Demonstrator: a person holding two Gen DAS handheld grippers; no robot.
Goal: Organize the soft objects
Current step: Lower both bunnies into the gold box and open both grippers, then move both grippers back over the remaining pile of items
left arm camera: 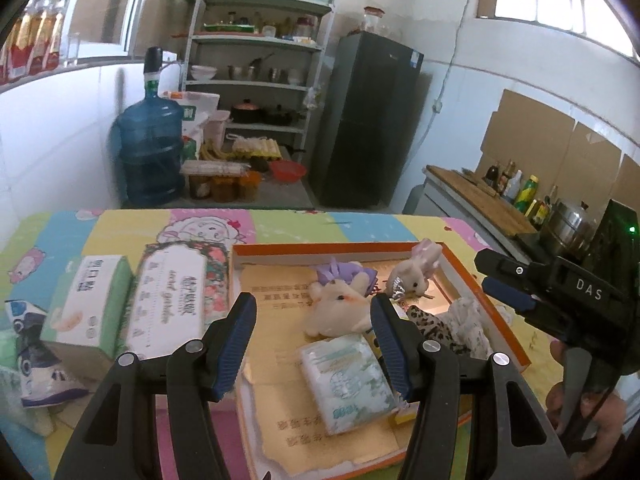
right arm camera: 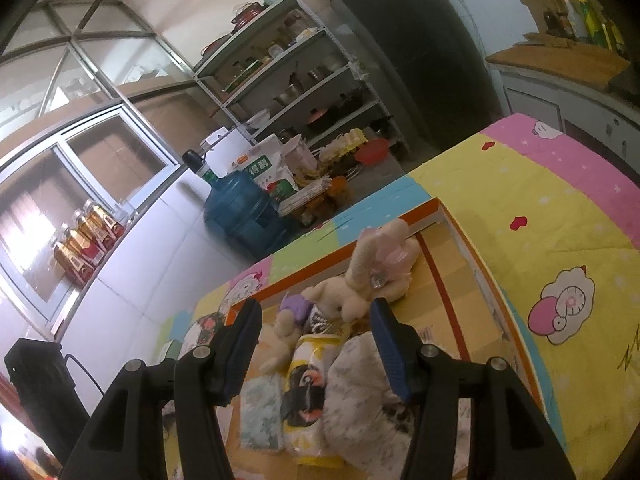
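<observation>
Both grippers hover empty above the orange-rimmed box.

Left gripper [left arm camera: 312, 344] has its jaws spread with nothing between them; right gripper [right arm camera: 316, 344] likewise, released. Inside the box [left arm camera: 486, 300]: two plush rabbits [left arm camera: 340, 304] toward its far side, a tissue pack [left arm camera: 348, 380] near the front edge, crumpled cloth [left arm camera: 468, 324] against the right wall.

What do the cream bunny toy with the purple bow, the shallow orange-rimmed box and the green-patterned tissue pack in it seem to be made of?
Cream bunny toy with the purple bow: plush fabric, matte and fuzzy, edges soft. Shallow orange-rimmed box: probably cardboard, with thin flat walls and a printed tan floor. Green-patterned tissue pack: likely thin plastic film over soft paper, slightly glossy and wrinkled.
</observation>
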